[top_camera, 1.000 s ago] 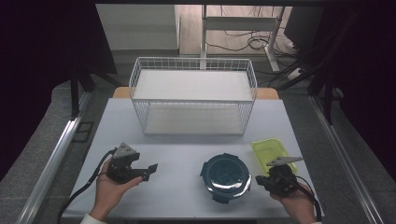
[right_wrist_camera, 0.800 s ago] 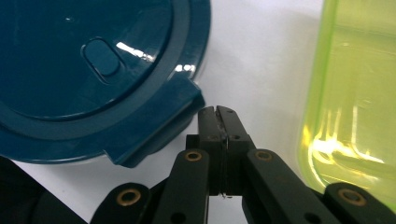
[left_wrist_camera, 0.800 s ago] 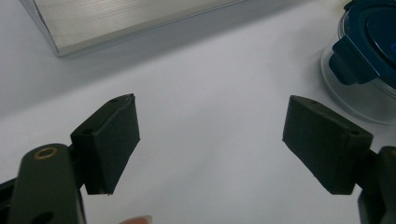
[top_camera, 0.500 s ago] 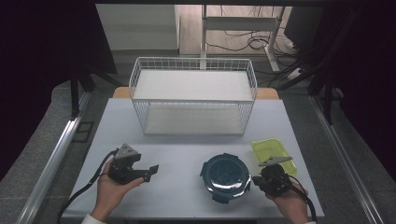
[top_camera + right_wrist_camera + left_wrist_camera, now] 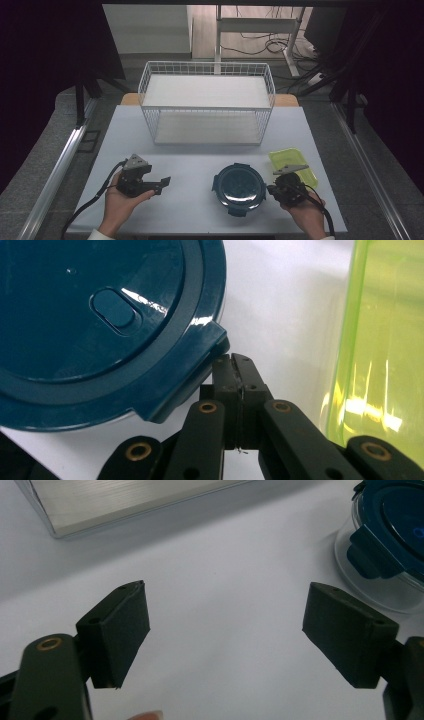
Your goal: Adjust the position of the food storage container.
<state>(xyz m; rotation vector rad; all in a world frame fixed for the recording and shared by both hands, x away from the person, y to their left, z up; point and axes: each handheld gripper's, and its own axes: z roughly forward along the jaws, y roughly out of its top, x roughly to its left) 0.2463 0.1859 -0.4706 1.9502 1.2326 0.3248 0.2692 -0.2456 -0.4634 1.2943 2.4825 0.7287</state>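
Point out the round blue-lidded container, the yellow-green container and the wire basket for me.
round blue-lidded container (image 5: 239,187), high view, centre of its dark blue lid.
yellow-green container (image 5: 286,157), high view, far part of its translucent top, clear of the gripper.
wire basket (image 5: 207,109), high view, top rim of its near wall.

White table (image 5: 200,165) with wire basket (image 5: 207,102), blue-lidded round container (image 5: 239,184), green container (image 5: 295,162).
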